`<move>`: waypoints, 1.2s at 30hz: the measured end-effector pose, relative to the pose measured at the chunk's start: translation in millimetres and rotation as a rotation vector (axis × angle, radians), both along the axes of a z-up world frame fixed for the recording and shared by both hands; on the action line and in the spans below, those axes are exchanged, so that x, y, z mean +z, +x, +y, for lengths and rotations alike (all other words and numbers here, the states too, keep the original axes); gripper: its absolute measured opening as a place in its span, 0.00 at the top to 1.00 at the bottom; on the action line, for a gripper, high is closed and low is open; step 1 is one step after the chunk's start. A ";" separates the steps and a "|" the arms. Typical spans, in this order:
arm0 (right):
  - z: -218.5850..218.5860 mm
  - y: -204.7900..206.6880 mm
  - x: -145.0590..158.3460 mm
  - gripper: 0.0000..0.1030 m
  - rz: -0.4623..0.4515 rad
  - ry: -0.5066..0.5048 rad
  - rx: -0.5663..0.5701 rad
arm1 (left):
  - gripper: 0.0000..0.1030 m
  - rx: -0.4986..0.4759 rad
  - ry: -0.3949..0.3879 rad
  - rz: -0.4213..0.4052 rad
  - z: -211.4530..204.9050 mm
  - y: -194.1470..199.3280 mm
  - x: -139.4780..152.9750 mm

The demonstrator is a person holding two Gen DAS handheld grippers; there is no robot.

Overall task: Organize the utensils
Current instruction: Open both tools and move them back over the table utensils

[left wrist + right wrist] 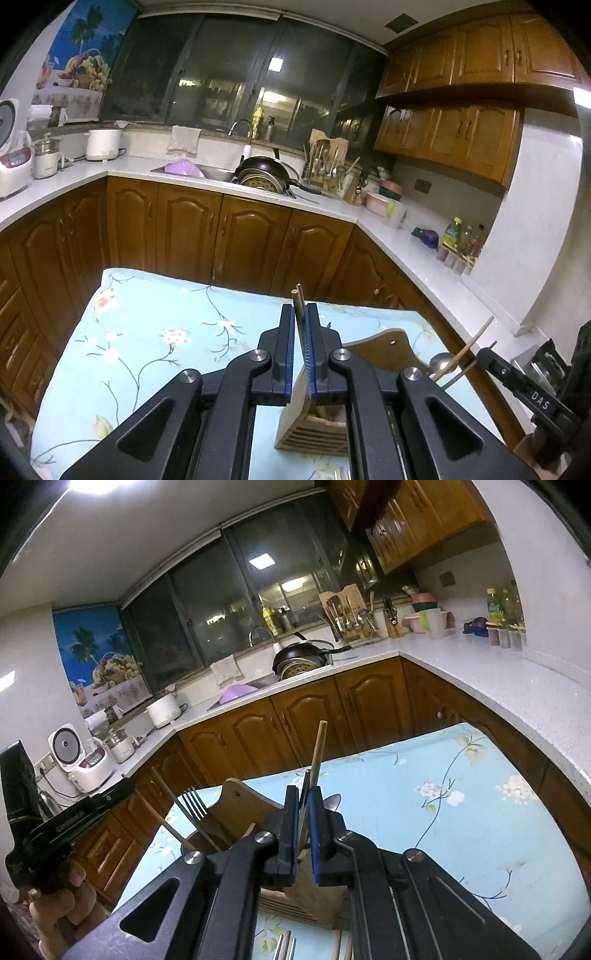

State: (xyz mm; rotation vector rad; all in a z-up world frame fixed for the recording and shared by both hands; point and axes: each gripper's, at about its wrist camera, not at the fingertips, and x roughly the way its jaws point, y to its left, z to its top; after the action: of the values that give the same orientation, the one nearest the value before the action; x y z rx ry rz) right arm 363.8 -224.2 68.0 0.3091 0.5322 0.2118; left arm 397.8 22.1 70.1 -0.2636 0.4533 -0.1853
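A wooden utensil holder (pixel 314 428) stands on the floral blue cloth (pixel 155 332), right under both grippers; it also shows in the right wrist view (pixel 243 808). My left gripper (pixel 301 317) is shut on a thin wooden stick and a metal handle (pixel 298 302), held upright above the holder. My right gripper (pixel 303 801) is shut on a wooden chopstick (pixel 318 753) and a dark metal handle, also above the holder. A fork (pixel 195 803), a chopstick (pixel 166 805) and a spoon (pixel 441 362) stand in the holder.
More utensils lie on the cloth (pixel 461 812) at the near edge (pixel 284 945). Brown cabinets (pixel 221 229) and a white counter (pixel 406 229) ring the table. The sink holds a black pan (pixel 269 170). Each gripper sees the other at its side (pixel 535 395), (pixel 55 830).
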 end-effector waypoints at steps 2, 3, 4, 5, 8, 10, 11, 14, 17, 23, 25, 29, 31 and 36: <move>0.0 -0.2 -0.7 0.90 0.004 0.004 0.002 | 0.96 -0.005 -0.002 0.007 1.8 1.0 -1.6; -0.1 2.1 -0.9 0.89 0.005 0.004 0.000 | 0.96 -0.013 -0.009 0.017 3.7 2.0 -3.7; -0.8 3.1 -1.0 0.88 0.007 0.005 0.000 | 0.95 -0.014 -0.011 0.021 4.1 2.8 -4.9; -0.8 3.1 -0.9 0.86 0.008 0.005 -0.002 | 0.93 -0.013 -0.010 0.023 4.7 3.1 -5.5; -4.6 2.8 -1.4 0.59 0.015 0.033 -0.003 | 0.67 -0.002 -0.013 0.036 7.3 -0.2 -5.5; -7.9 -0.3 -0.4 0.47 0.010 0.044 -0.009 | 0.48 0.017 -0.022 0.024 13.1 -5.1 -3.1; -9.3 -3.5 0.9 0.44 0.003 0.045 -0.014 | 0.47 0.024 -0.022 0.017 15.8 -8.3 -1.9; -14.8 -13.4 4.4 0.28 -0.020 0.060 -0.021 | 0.39 0.032 -0.024 0.026 19.5 -17.1 -2.4; -19.9 -25.6 5.1 0.21 -0.032 0.068 -0.022 | 0.34 0.039 -0.024 0.024 22.1 -32.5 -4.9; -24.6 -54.4 -10.7 0.07 -0.011 0.074 -0.022 | 0.23 0.053 0.000 0.051 27.1 -67.9 -20.8; -24.6 -61.8 -16.9 0.07 0.012 0.060 -0.026 | 0.23 0.058 0.005 0.078 28.5 -78.7 -27.5; -28.0 -87.9 -35.7 0.06 0.056 0.038 -0.051 | 0.22 0.061 -0.006 0.123 33.2 -104.3 -42.2; -29.0 -98.2 -42.8 0.06 0.071 0.018 -0.063 | 0.22 0.063 0.021 0.155 30.2 -116.9 -48.8; -32.7 -129.2 -62.5 0.06 0.113 -0.008 -0.075 | 0.22 0.070 0.029 0.217 27.2 -147.9 -61.1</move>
State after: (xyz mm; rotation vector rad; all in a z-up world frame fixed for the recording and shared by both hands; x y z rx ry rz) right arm 234.6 -256.8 5.5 0.3343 0.6320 0.1199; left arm 249.9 49.3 8.9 -0.2721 0.6606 -0.0818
